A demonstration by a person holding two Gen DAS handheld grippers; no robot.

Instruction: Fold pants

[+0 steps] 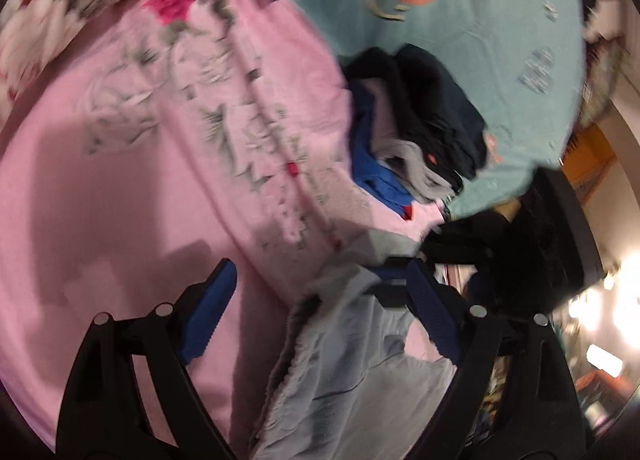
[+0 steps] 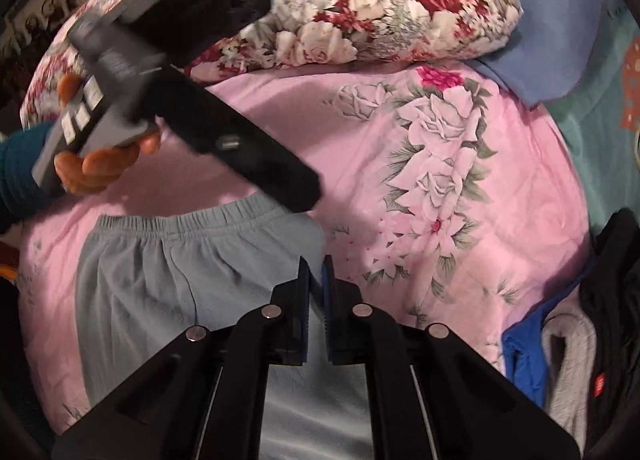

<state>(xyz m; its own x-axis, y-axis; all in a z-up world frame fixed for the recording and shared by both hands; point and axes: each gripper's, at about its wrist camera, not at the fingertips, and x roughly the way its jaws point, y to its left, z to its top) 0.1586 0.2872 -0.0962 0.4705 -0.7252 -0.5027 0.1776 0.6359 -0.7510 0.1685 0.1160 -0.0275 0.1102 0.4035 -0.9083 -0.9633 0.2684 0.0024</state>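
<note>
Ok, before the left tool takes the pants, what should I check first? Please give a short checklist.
1. Right tool shut on the light blue pants: ok.
2. Left tool open, nothing pinched: ok.
3. Waistband, visible part flat on the pink blanket: ok.
4. Clothes pile apart from the pants: ok.
5. Lower part of the pants straight: cannot tell, hidden under the right tool.
</note>
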